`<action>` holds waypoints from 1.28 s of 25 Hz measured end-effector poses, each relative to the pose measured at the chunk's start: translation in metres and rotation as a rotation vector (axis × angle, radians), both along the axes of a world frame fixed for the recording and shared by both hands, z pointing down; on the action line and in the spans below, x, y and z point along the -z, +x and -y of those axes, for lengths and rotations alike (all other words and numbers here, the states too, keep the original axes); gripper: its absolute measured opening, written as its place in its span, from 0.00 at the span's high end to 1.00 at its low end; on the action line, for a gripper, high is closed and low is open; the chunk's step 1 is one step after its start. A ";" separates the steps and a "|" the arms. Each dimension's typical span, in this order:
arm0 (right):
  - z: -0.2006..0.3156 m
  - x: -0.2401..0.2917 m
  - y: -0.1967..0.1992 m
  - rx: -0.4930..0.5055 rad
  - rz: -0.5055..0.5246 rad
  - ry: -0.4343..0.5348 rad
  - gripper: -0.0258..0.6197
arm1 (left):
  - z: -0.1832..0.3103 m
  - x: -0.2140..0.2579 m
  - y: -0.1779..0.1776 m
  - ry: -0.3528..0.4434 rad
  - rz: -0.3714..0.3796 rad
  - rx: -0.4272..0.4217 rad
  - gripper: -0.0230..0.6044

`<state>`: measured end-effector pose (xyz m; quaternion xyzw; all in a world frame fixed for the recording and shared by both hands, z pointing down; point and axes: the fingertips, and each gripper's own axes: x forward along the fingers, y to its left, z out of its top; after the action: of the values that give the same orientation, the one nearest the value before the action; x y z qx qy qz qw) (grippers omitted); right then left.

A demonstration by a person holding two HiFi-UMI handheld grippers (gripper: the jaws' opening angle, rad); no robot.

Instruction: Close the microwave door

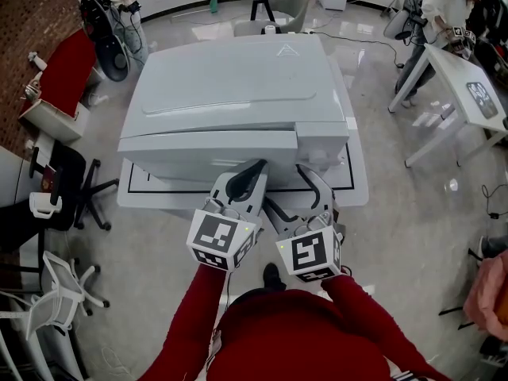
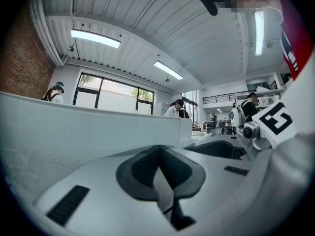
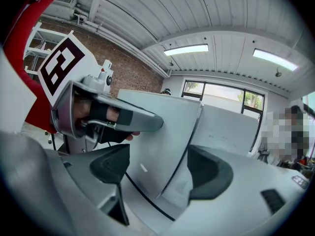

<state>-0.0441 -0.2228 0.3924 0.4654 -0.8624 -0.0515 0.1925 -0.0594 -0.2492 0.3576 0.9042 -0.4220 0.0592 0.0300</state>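
I am looking down on the microwave [image 1: 238,86], a large pale grey box on a white desk [image 1: 359,190] marked with a black outline. The microwave door [image 1: 206,155] takes up the wide left part of the front face, and the narrower control panel [image 1: 324,143] sits to its right. From above, the door lies against the body or very nearly so. I cannot tell whether it is fully latched.

My left hand-held gripper [image 1: 254,171] is straight in front of the door, towards its right end. Its tip is at the door's lower edge, touching it or just short of it. In the left gripper view its dark pads [image 2: 142,173] are pressed together with nothing between them. The door's pale face [image 2: 98,127] fills the space just ahead, with a fine mesh pattern showing at its left.

My right hand-held gripper [image 1: 300,190] is beside the left one, a little lower and nearer the control panel. In the right gripper view its jaws stand well apart and hold nothing. Between them I see the door's face [image 3: 157,136] and the vertical seam where it meets the control panel [image 3: 226,132]. The same view shows the left hand-held gripper [image 3: 155,122] at upper left, its closed tip against the door.
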 end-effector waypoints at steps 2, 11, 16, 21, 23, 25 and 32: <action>-0.003 0.004 0.000 0.011 0.028 0.003 0.37 | 0.000 0.000 0.000 0.002 0.004 0.002 0.95; -0.005 0.019 0.019 0.015 0.103 0.001 0.84 | 0.001 0.000 0.000 -0.001 -0.001 0.010 0.95; -0.002 0.021 0.024 0.007 0.130 -0.007 0.92 | 0.001 -0.001 -0.001 -0.006 -0.007 0.014 0.95; -0.002 0.024 0.022 0.020 0.158 -0.018 0.94 | 0.001 0.000 -0.001 -0.006 -0.009 0.015 0.95; -0.002 0.025 0.020 0.036 0.180 -0.031 0.94 | 0.001 0.000 -0.001 -0.006 -0.010 0.016 0.95; -0.001 0.026 0.018 0.048 0.210 -0.046 0.94 | 0.002 0.000 -0.001 -0.007 -0.012 0.019 0.95; 0.008 0.032 0.015 0.048 0.296 -0.081 0.94 | 0.002 -0.001 -0.002 -0.015 -0.027 0.031 0.95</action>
<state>-0.0289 -0.2312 0.3603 0.4392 -0.8935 0.0478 0.0805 -0.0616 -0.2515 0.3583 0.8979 -0.4351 0.0498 0.0433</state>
